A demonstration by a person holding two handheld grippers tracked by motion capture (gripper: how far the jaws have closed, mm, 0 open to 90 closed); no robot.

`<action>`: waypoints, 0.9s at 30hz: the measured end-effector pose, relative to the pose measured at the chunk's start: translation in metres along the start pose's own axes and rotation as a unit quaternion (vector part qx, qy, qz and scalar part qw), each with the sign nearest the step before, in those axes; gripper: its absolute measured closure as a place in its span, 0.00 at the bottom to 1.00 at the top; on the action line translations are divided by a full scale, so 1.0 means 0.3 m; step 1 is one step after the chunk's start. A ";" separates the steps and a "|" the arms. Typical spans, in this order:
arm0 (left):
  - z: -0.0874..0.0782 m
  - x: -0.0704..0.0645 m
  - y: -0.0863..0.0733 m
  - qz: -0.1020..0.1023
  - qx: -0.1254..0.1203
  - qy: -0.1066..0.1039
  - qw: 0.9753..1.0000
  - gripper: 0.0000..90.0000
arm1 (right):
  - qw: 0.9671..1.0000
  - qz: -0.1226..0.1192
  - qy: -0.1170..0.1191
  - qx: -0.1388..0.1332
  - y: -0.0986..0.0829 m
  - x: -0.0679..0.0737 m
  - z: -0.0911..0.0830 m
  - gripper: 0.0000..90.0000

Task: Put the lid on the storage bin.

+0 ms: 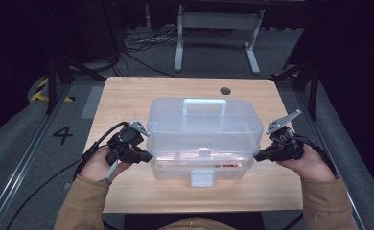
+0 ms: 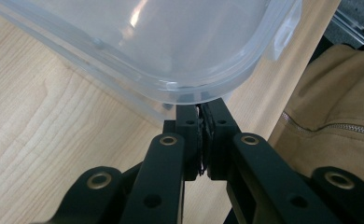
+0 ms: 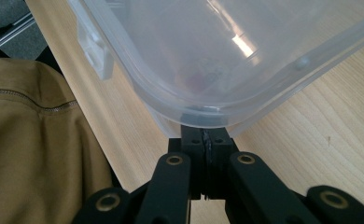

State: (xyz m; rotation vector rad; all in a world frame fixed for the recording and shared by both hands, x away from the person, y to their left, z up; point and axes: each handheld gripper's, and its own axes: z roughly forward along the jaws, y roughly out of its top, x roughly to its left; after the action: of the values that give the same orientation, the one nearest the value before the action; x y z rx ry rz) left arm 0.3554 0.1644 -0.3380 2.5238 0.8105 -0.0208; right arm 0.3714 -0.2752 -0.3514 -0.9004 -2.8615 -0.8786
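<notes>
On a pale wooden table [image 1: 127, 96], clear lidded box [image 1: 204, 129], left gripper [image 1: 146, 156] and right gripper [image 1: 258, 156] clenched empty, dark room.

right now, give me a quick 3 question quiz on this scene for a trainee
1. True or false: the box lid is fully open.
2. Where do the tips of the left gripper sit? A) on the top handle B) under the overhanging lid edge at a near corner C) flat on the table far from the box
3. Fill in: the jaws of the right gripper stand ____ together.

Key
1. False: the lid lies over the base, with the white handle on top.
2. B
3. Shut: both gripper views show the jaws pressed together, tips tucked under the lid rim; whether they clamp anything cannot be told.
</notes>
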 end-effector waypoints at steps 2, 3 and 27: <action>0.003 -0.001 0.000 -0.001 0.005 -0.001 1.000 0.96 | 1.000 0.000 0.001 0.003 -0.001 0.000 0.003 0.99; 0.005 -0.002 0.000 -0.002 0.007 -0.001 1.000 0.96 | 1.000 0.000 0.002 0.006 -0.001 0.000 0.004 0.99; 0.057 0.003 0.003 0.002 0.065 -0.014 0.998 0.94 | 0.998 -0.003 0.016 0.060 -0.005 -0.004 0.056 0.99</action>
State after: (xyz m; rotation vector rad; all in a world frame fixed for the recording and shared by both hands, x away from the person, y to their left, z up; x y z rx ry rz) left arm 0.3588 0.1566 -0.3528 2.6399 0.8160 -0.1108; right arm 0.3742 -0.2681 -0.3667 -0.8577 -2.8558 -0.7071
